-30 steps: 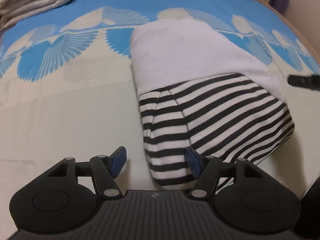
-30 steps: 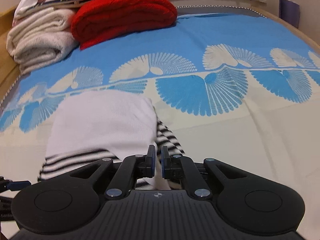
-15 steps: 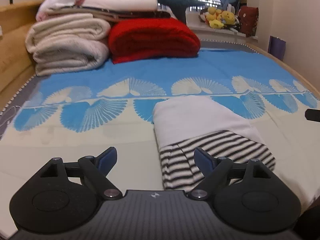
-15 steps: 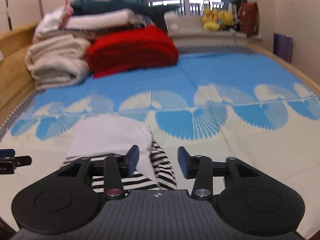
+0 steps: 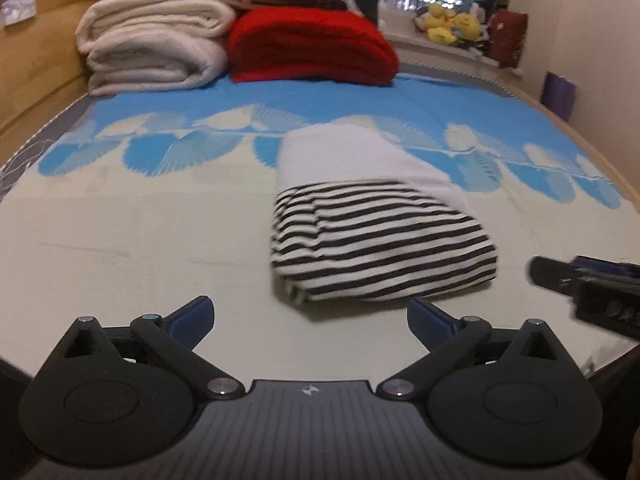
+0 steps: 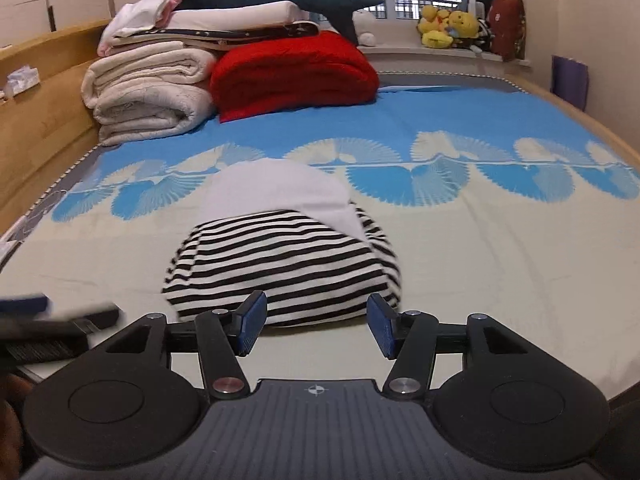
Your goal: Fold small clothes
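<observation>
A folded garment (image 5: 376, 220), white on the far half and black-and-white striped on the near half, lies on the bed sheet (image 5: 140, 240); it also shows in the right wrist view (image 6: 288, 256). My left gripper (image 5: 310, 320) is open and empty, just in front of the garment's near edge. My right gripper (image 6: 316, 326) is open and empty, also just short of the striped end. The right gripper's fingers (image 5: 584, 280) show at the right edge of the left wrist view. The left gripper (image 6: 48, 320) shows blurred at the left of the right wrist view.
Rolled cream blankets (image 6: 148, 96) and a folded red blanket (image 6: 292, 72) are stacked at the bed's far end, with more folded laundry (image 6: 224, 20) on top. A wooden side rail (image 6: 40, 112) runs along the left. Stuffed toys (image 6: 448, 26) sit on the windowsill.
Both grippers have pulled back and risen away from the garment. The right gripper, shut a second ago, has opened wide. The left gripper has opened wider. The folded garment lies free.
</observation>
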{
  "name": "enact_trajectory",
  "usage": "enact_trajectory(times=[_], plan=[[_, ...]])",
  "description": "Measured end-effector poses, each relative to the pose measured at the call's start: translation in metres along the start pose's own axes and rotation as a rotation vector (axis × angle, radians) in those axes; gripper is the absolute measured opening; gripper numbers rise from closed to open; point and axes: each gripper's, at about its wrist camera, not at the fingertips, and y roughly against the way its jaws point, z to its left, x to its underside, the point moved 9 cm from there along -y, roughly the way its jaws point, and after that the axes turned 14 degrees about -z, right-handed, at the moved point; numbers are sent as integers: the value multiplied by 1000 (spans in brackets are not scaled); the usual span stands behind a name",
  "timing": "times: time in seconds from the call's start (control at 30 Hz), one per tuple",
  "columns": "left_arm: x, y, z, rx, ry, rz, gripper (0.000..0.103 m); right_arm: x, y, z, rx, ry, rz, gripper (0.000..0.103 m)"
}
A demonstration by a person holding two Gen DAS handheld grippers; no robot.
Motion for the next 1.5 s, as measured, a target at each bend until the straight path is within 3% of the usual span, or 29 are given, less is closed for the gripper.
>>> enact_trajectory(times=[0.07,0.2,0.27,0.4,0.53,1.5], plan=[[1,-2,-4,-13,-29,-16,103,1,-1,4,5,35,-7,58],[5,-11,-2,-15,10,7,103,2,-6,10,5,50,-15,60],[3,-14,0,-22,17,5,103,2,-6,13,12,70,-27,67],[1,-19,6,-27,29,5,103,0,-8,15,32,108,-53,91],[1,-22,9,-26,45,17,103,3,-13,15,44,106,-38,100],[5,-31,6,-17,52,24,103,7,-24,8,68,71,-3,102]])
